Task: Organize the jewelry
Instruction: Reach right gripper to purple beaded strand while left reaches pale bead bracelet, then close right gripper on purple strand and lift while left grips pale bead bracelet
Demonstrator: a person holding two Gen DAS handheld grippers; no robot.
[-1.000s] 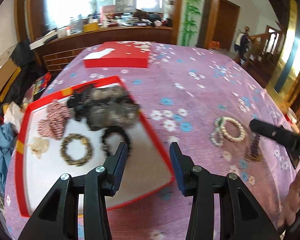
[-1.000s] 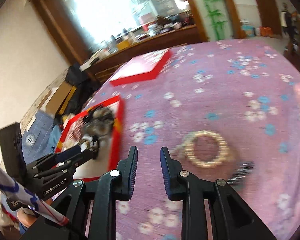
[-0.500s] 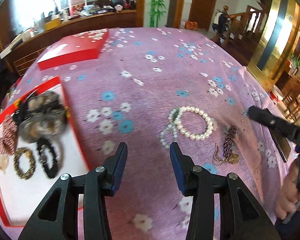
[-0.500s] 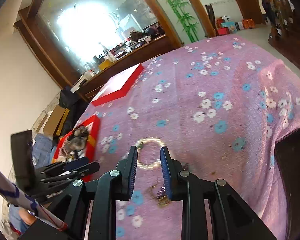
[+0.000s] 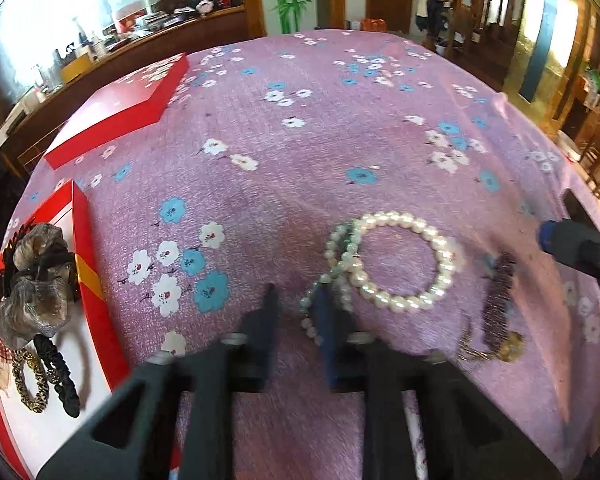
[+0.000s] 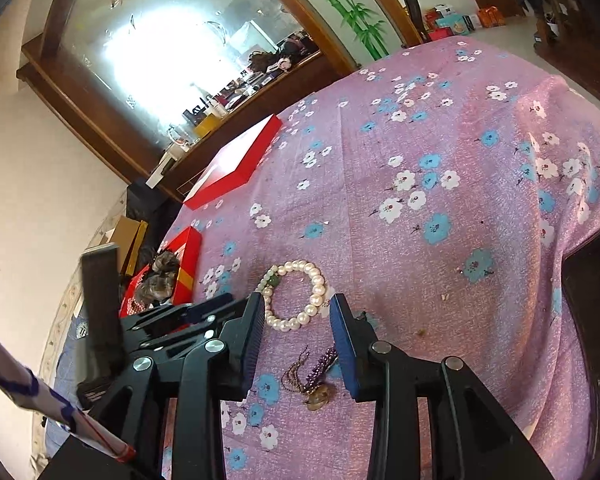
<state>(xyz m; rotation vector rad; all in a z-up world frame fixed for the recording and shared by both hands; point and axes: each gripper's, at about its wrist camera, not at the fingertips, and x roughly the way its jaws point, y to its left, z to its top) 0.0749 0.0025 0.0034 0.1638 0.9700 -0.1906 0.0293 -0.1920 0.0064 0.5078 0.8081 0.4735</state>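
Purple floral cloth [image 5: 300,128], pearl bracelet [image 5: 404,260] just ahead of both empty, parted tools

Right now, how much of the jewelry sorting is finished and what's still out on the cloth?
Done: hair ties and a grey hair piece lie in the red tray. In hand: nothing; the left gripper and right gripper are both open, near the pearl bracelet. Left: that bracelet, the pale bead strand touching it, and the purple tassel piece, all on the tablecloth.
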